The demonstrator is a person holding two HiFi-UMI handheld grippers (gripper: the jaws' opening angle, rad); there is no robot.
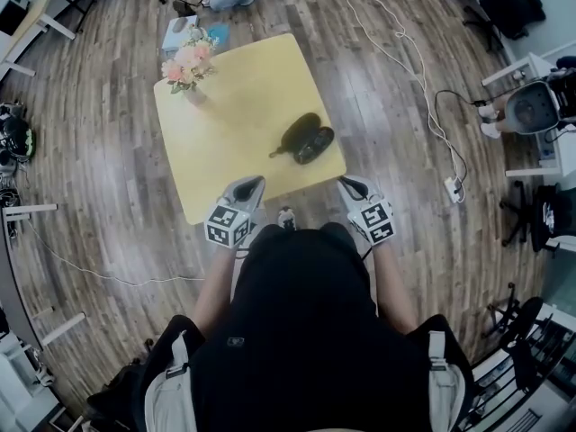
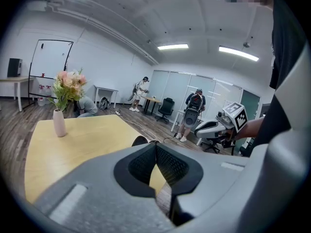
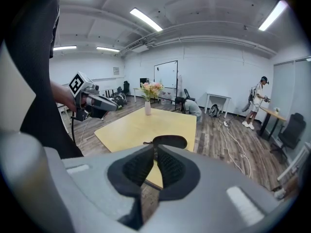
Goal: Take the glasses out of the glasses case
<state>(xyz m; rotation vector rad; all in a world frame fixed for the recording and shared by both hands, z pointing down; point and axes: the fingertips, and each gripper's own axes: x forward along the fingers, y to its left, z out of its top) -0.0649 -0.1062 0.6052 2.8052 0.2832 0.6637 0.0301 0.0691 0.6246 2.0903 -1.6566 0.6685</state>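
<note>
Glasses case (image 1: 306, 139) lying open near the yellow table's (image 1: 234, 97) near right edge, contents too dark to tell, thin dark piece poking from its left end, flower vase (image 1: 187, 66) at far corner, my left gripper (image 1: 253, 184) and right gripper (image 1: 347, 184) at the near edge, jaws pressed together, holding nothing.

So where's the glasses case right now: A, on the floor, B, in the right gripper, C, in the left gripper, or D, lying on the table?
D: the glasses case lies on the yellow table, apart from the left gripper and right gripper, both shut on nothing.
</note>
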